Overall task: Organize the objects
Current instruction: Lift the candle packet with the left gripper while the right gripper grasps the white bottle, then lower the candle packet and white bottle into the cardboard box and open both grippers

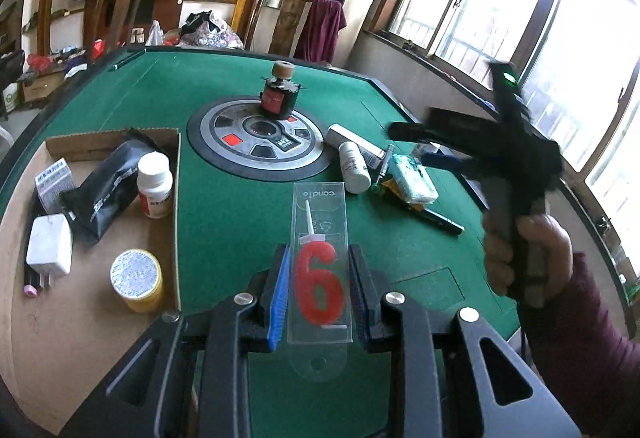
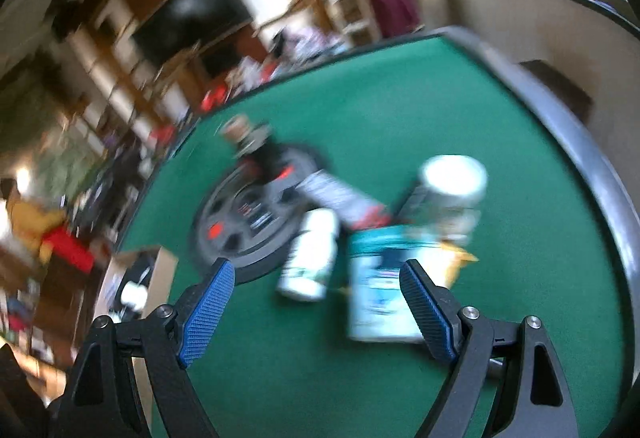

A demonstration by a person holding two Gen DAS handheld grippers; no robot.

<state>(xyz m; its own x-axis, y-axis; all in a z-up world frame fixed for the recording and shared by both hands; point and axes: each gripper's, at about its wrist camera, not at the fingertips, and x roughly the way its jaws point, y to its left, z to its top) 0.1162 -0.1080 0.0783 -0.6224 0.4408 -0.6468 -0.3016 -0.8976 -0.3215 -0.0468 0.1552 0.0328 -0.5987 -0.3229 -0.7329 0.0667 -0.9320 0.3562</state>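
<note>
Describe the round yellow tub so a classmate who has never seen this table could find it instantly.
Start at the green table, then the cardboard tray on its left. At the tray's near edge stands the yellow tub, beside a white charger. It alone is yellow-sided, with a printed silver lid.

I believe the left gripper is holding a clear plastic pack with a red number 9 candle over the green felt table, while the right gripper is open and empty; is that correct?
Nearly. The candle in the clear plastic pack is a red number 6, not a 9; the left wrist view shows it between the left gripper's blue pads. The rest holds: it hangs over the green felt table, and the right gripper is open and empty.
</note>
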